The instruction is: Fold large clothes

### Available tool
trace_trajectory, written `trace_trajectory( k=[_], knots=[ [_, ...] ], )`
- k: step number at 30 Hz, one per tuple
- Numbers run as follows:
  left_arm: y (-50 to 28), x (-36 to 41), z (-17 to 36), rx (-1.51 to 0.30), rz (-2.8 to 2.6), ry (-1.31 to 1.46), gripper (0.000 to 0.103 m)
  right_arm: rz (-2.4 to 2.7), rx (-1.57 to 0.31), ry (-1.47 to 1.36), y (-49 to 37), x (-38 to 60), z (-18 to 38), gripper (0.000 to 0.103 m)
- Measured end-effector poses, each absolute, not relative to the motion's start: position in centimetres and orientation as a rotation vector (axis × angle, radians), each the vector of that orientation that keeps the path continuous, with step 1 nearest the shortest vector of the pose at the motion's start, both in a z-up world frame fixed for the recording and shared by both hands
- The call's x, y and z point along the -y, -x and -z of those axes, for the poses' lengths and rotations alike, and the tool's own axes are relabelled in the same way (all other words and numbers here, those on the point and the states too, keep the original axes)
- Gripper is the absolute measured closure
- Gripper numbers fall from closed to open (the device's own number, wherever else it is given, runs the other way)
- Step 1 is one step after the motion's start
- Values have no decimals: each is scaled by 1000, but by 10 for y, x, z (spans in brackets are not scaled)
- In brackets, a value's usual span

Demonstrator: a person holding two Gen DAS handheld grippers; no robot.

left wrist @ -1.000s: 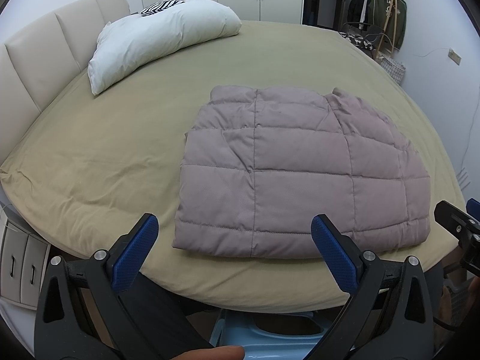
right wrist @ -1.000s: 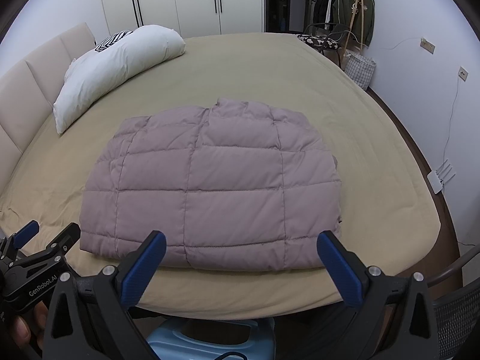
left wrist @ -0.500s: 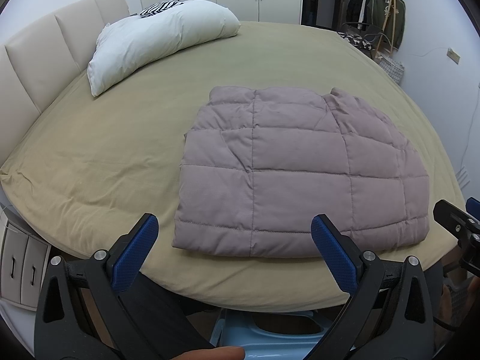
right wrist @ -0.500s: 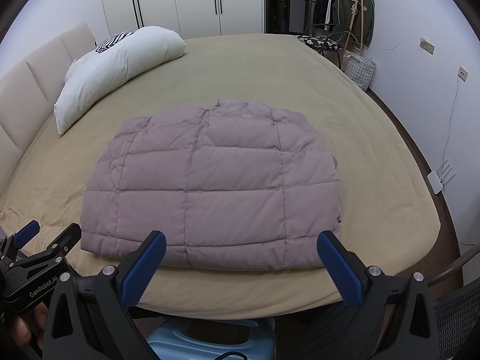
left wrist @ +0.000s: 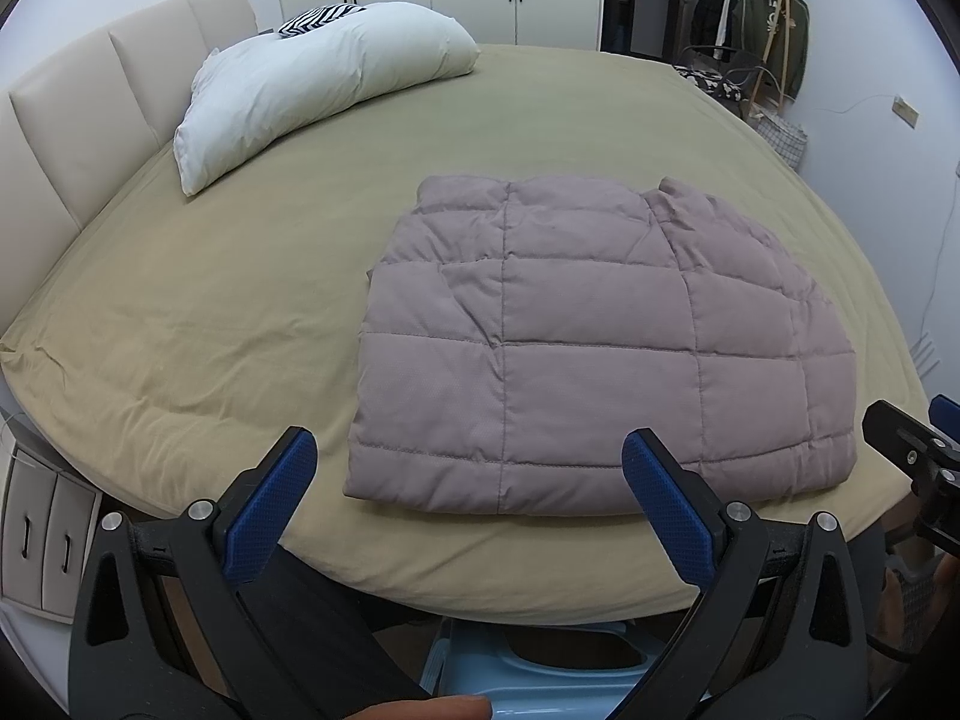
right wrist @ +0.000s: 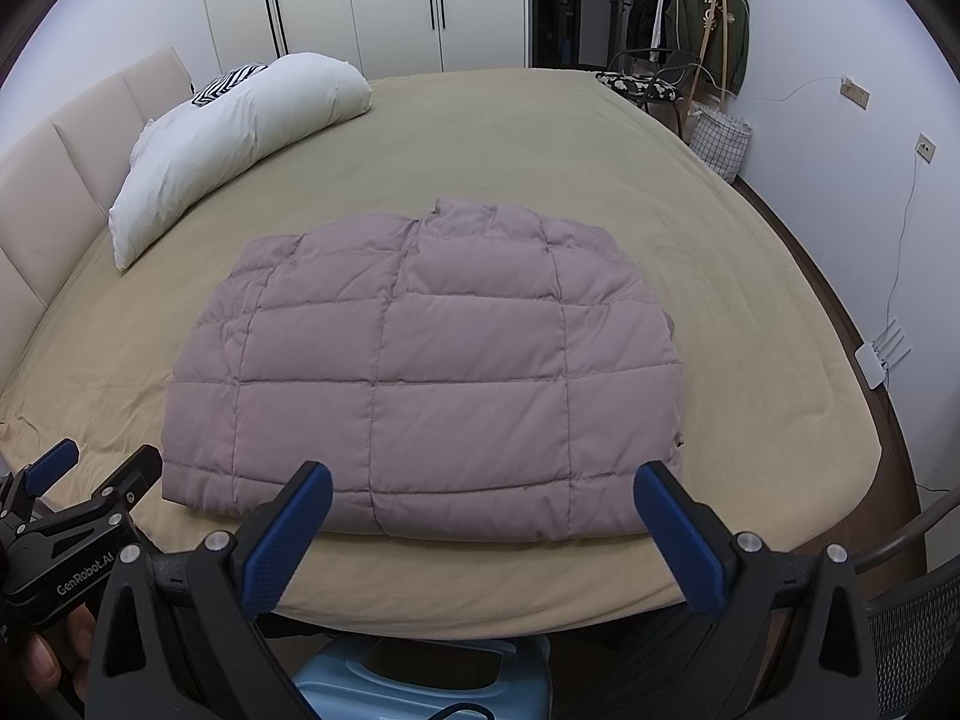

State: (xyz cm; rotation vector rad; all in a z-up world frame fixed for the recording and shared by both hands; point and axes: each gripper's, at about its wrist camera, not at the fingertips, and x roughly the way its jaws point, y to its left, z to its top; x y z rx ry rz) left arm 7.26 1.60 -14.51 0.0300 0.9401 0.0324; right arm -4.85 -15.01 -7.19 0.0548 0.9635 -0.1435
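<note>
1. Currently, far left: headboard (left wrist: 90, 120), padded cream panels, smooth, runs along the bed's left side.
2. Pillow (left wrist: 312, 84): white, long, slightly curved and soft, lies against the headboard at the far left of the bed. A black-and-white striped cloth (left wrist: 318, 18) peeks out behind it.
3. Bed (left wrist: 180, 324): olive-tan sheet, matte, light wrinkles, rounded near edge. Wide bare sheet to the left of the jacket and beyond it toward the wardrobe (right wrist: 384, 0).
4. Jacket (left wrist: 594, 354): mauve quilted puffer, stitched into rectangular padded panels, folded into a compact, roughly square bundle. Lies flat on the sheet near the bed's front edge, right of centre in the left wrist view, centred in the right wrist view (right wrist: 432, 372). Collar edge points away from the cameras; near hem sits just inside the bed edge. Nothing touches it.
5. Left gripper (left wrist: 468, 504): black frame, blue textured pads (left wrist: 264, 516), fingers spread wide, holding nothing. Sits short of the bed edge, apart from the jacket.
6. Right gripper (right wrist: 480, 540): same build, fingers wide apart, nothing held, also short of the bed edge, near hem showing between its pads.
7. Right side: narrow floor strip between bed and wall, with a checked basket (right wrist: 720, 144), chair (right wrist: 648, 84) and clothes rack (right wrist: 696, 18) at the far corner.
8. Below the near edge: light-blue plastic stool (right wrist: 420, 678).
</note>
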Motion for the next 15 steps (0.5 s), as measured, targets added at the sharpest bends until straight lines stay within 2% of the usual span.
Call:
trace_trajectory(
  k=[15],
  knots=[
    [-73, -15, 145, -943, -29, -31, 0, 145, -964, -56, 48, 148, 72, 0]
  ],
)
